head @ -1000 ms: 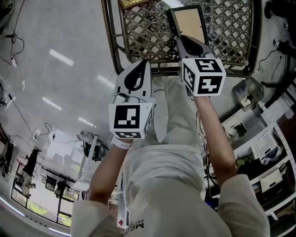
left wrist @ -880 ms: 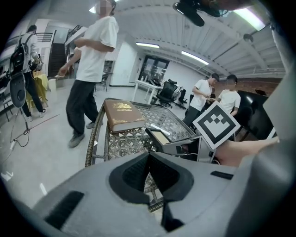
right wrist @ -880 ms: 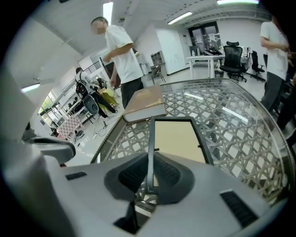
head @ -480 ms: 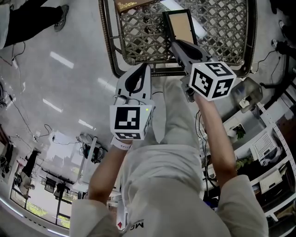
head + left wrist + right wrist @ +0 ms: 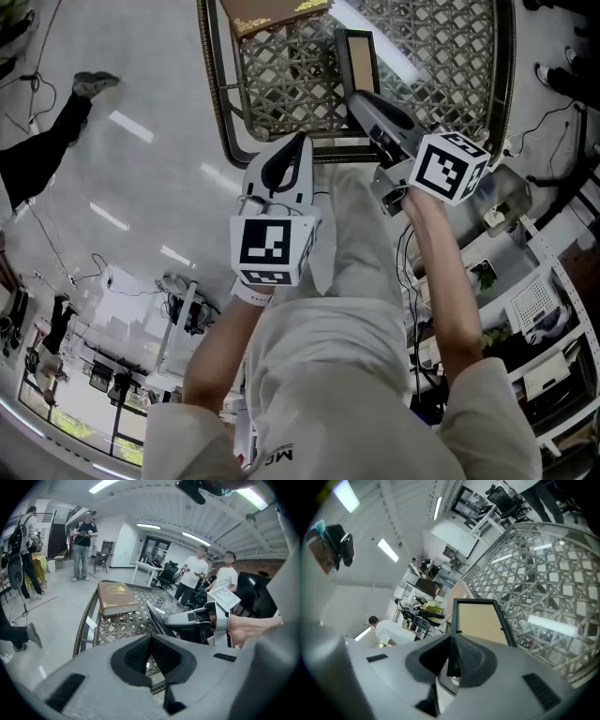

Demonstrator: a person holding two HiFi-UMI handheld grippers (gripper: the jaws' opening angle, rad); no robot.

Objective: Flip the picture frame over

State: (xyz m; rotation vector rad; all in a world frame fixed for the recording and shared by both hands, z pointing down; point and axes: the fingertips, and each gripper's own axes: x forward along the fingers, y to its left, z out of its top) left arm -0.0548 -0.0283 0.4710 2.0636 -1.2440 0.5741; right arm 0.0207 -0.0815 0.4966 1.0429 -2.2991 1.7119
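Observation:
The picture frame (image 5: 358, 58), black-edged with a tan backing (image 5: 480, 620), is raised at its near end and rolled up onto its side over the lattice table (image 5: 214, 84). My right gripper (image 5: 359, 96) is shut on the frame's near edge; in the right gripper view the jaws (image 5: 451, 641) pinch the thin dark rim. From the left gripper view the frame (image 5: 157, 618) shows as a dark slanted edge beside the right gripper (image 5: 187, 619). My left gripper (image 5: 300, 142) hovers at the table's near rim, shut on nothing (image 5: 151, 637), left of the frame and apart from it.
A brown book with gold trim (image 5: 272, 13) (image 5: 116, 599) lies on the table's far left part. Shelves and cables (image 5: 539, 309) crowd the right side. A person's leg (image 5: 52, 141) crosses the floor at left, and several people stand in the background (image 5: 194, 571).
My right gripper has risen and rolled, tipping the frame from nearly flat toward standing on its side. The left gripper has edged slightly toward the table.

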